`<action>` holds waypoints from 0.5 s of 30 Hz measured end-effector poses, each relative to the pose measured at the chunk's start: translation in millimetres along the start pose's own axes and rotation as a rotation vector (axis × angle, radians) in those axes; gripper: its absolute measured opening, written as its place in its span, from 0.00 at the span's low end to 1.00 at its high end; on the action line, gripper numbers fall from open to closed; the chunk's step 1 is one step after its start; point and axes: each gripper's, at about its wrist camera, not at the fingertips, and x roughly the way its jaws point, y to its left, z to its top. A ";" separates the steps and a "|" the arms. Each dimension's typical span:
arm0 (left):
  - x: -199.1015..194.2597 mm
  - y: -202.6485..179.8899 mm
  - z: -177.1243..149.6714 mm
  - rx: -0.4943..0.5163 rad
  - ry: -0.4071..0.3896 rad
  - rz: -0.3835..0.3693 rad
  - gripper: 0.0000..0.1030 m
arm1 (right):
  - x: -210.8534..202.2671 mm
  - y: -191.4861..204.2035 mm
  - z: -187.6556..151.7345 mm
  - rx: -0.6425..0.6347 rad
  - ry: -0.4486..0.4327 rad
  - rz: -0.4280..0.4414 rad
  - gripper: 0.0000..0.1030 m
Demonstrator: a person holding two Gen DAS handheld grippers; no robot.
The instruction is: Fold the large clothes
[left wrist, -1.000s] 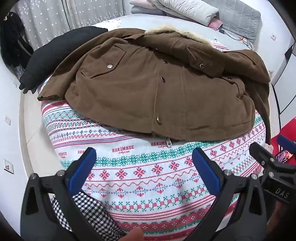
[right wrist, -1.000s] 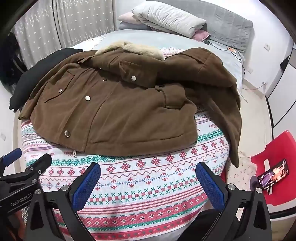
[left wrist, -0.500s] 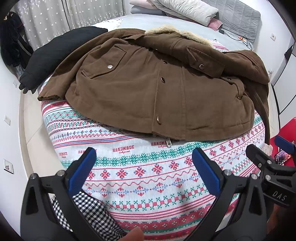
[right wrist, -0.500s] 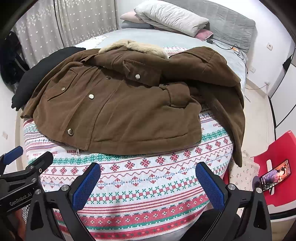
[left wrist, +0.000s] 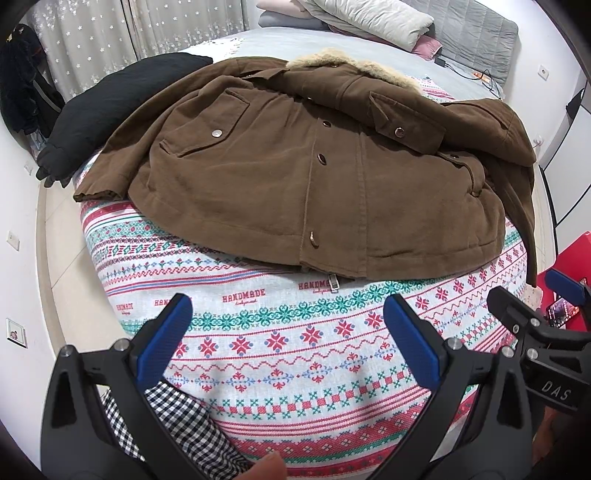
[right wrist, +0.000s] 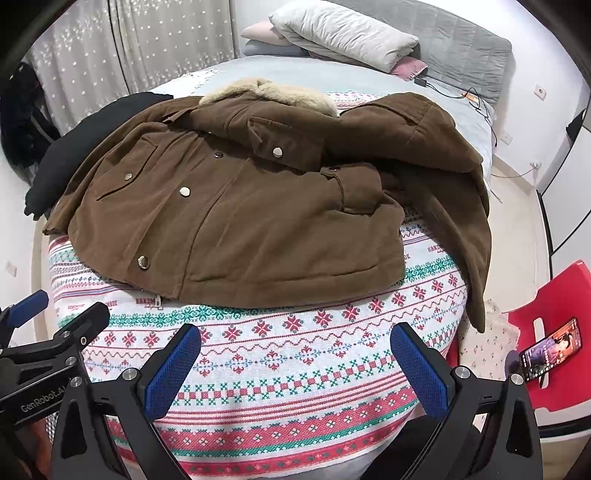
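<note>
Blue-padded left tool [left wrist: 286, 343] and right tool [right wrist: 295, 363] both gape wide and empty above the patterned bedspread [left wrist: 280, 350], having eased slightly nearer the bed; folding has not begun. Beyond them the brown coat [left wrist: 314, 173] lies front-up, its right sleeve [right wrist: 476, 236] drooping off the bed's edge, cuff hard to see.

Black claws [left wrist: 288, 343], blue pads [left wrist: 410, 341]

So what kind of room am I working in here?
Most likely a home bedroom: the brown coat lies on a bed with a patterned blanket, pillows are stacked against a padded grey headboard, and curtains hang behind.
</note>
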 end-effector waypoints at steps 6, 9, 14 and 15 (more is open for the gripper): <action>-1.1 -0.7 0.0 0.001 -0.004 0.000 1.00 | 0.0 0.7 0.2 0.001 0.002 0.000 1.00; -1.0 -0.7 0.0 0.001 -0.003 0.002 1.00 | -0.3 0.9 0.3 0.000 0.005 0.001 1.00; -1.3 -0.7 -0.5 0.001 -0.003 0.002 1.00 | -0.4 1.7 0.0 -0.004 0.006 0.001 1.00; -1.4 -0.7 -0.5 0.001 -0.003 0.002 1.00 | 0.1 1.5 0.0 -0.005 0.007 0.001 1.00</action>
